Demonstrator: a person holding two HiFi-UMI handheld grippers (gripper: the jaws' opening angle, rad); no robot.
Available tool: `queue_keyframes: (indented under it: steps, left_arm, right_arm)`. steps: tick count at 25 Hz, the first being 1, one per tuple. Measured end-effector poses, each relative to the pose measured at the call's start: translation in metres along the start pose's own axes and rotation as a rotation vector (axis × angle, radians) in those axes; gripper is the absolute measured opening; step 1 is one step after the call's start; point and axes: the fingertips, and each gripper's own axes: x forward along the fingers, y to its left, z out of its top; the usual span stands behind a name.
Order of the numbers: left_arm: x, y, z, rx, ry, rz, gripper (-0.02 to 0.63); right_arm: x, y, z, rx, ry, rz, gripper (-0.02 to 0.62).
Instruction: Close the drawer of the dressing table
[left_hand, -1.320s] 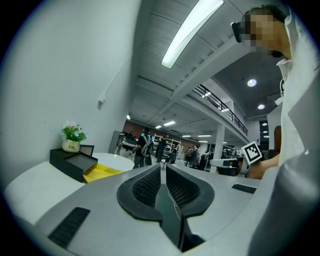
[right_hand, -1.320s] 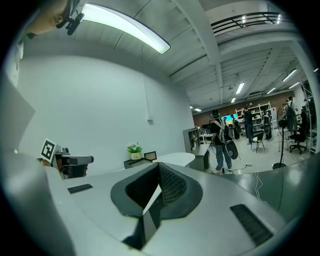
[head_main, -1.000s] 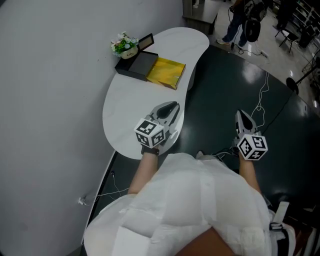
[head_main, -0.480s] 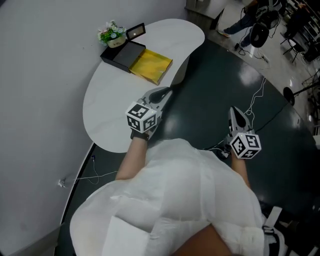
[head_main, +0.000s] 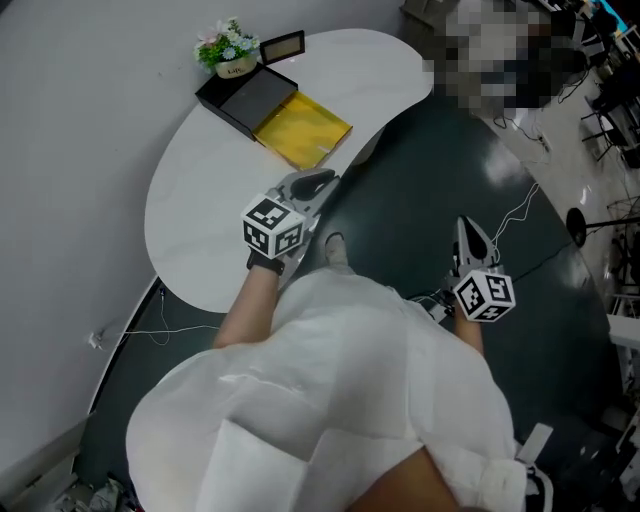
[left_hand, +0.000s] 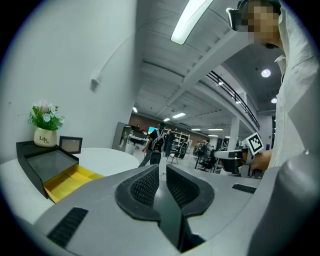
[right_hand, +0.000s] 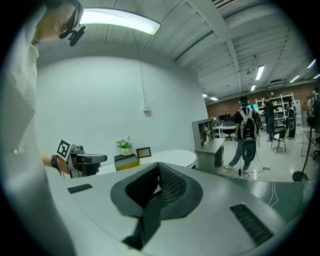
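Head view is half filled by the wearer's white garment (head_main: 330, 400), and whatever sits beneath the white dressing table (head_main: 200, 230) is hidden under its curved top. At 12 o'clock the yellow drawer (head_main: 305, 133) stands pulled out toward 4 o'clock from a black box (head_main: 245, 100) lying flat on the tabletop. The left gripper (head_main: 322, 180), at the table's edge just short of the drawer, and the right gripper (head_main: 465, 228), at 3 o'clock over the dark floor (head_main: 400, 200), both have their jaws closed on nothing.
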Motion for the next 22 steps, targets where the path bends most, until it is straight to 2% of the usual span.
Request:
queue_keyframes:
  steps: [6,12,15,22]
  left_arm:
    - [0.029,0.073,0.015,-0.049,-0.042,0.073,0.041]
    - [0.021,0.132,0.028,-0.085,-0.112,0.177,0.044]
    - [0.006,0.151,0.028,-0.101,-0.136,0.244,0.049]
    - [-0.038,0.170,0.014,-0.140,-0.177,0.445,0.078]
  right_arm:
    - [0.107,-0.001,0.028,-0.094,0.066,0.149,0.010]
    - [0.198,0.022,0.044,-0.190,0.127,0.328,0.011]
    - [0.226,0.040,0.044,-0.246,0.162,0.424,0.011]
    - [0.285,0.095,0.028,-0.461,0.254,0.706,0.037]
